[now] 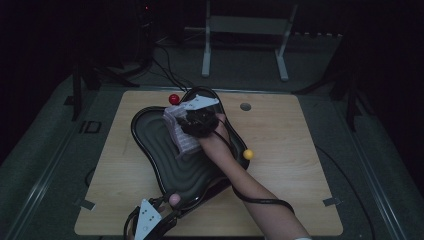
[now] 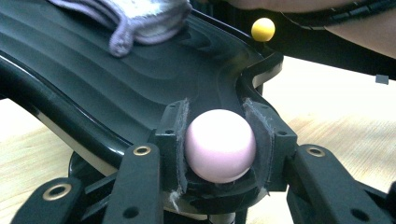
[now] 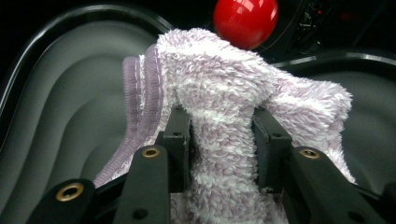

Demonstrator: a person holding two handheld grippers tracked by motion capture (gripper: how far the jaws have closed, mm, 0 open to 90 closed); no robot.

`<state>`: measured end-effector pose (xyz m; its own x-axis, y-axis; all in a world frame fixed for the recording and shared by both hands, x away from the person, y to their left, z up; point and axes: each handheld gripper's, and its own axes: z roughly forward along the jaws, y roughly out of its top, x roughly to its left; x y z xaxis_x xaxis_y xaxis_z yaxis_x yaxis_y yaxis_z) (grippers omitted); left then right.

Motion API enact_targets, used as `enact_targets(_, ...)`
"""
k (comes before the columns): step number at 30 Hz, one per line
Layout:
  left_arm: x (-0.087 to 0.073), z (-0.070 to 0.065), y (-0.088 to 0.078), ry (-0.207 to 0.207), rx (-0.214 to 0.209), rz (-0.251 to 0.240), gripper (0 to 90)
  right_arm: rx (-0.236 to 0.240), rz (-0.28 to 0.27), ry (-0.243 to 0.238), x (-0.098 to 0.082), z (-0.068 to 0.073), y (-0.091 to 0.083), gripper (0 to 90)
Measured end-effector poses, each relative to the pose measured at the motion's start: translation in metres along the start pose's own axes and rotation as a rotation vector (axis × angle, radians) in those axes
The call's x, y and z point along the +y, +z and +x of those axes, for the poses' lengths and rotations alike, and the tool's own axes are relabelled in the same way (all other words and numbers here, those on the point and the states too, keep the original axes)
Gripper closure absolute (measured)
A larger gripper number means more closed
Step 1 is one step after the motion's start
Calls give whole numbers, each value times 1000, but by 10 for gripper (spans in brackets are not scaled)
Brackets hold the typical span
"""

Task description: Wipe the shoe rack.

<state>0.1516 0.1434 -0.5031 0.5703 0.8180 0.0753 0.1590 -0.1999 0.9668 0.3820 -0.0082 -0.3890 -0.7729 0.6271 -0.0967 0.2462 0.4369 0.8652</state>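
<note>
Pink ball nearest, pinched in left gripper jaws, steadies black tray by that knob. Right gripper, closed on fuzzy cloth, presses it into tray ahead of its jaws, likely to wipe.

High view overhead, dim; both tongs cameras close, sharing black tray.
</note>
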Motion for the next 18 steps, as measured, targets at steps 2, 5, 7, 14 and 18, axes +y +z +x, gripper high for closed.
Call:
enact_targets(2,0,0,0,-1,2,-1,599,0,-2,-6,-7,3,-4,636)
enact_targets(5,0,0,0,1,1,2,599,11,0,-18,-17,7,-10,640)
enact_targets(7,0,-1,0,0,5,0,599,19,8,-15,-23,8,-14,643)
enact_targets(14,0,-1,0,1,4,1,599,39,30,-27,-45,15,-30,646)
enact_targets(18,0,-1,0,-1,7,1,599,54,23,-6,-59,17,-37,647)
